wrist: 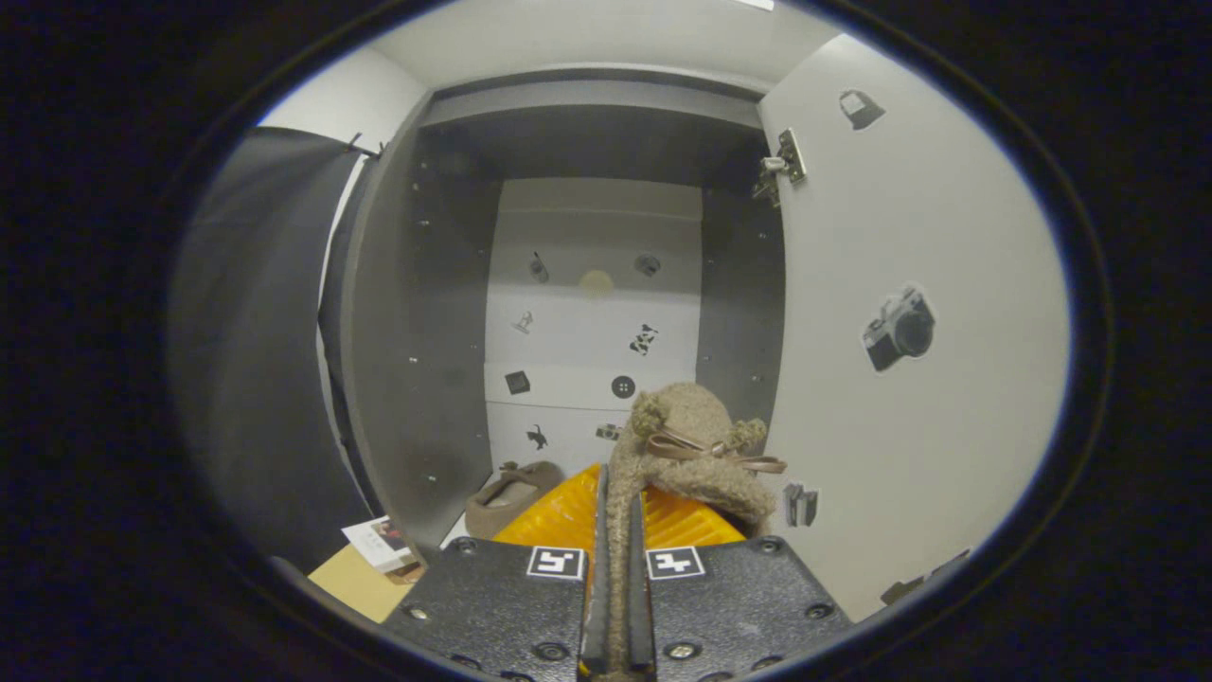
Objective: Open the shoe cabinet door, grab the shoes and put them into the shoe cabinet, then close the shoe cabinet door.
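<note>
The gripper hides most of the fuzzy shoe it pinches. The other shoe is partly hidden too.

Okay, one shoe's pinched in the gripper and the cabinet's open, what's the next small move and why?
Probably ease forward and lower toward the cabinet floor, next to the shoe already inside. The gripper is shut on the fuzzy shoe, which hangs short of the opening; the door stands swung open alongside.
</note>
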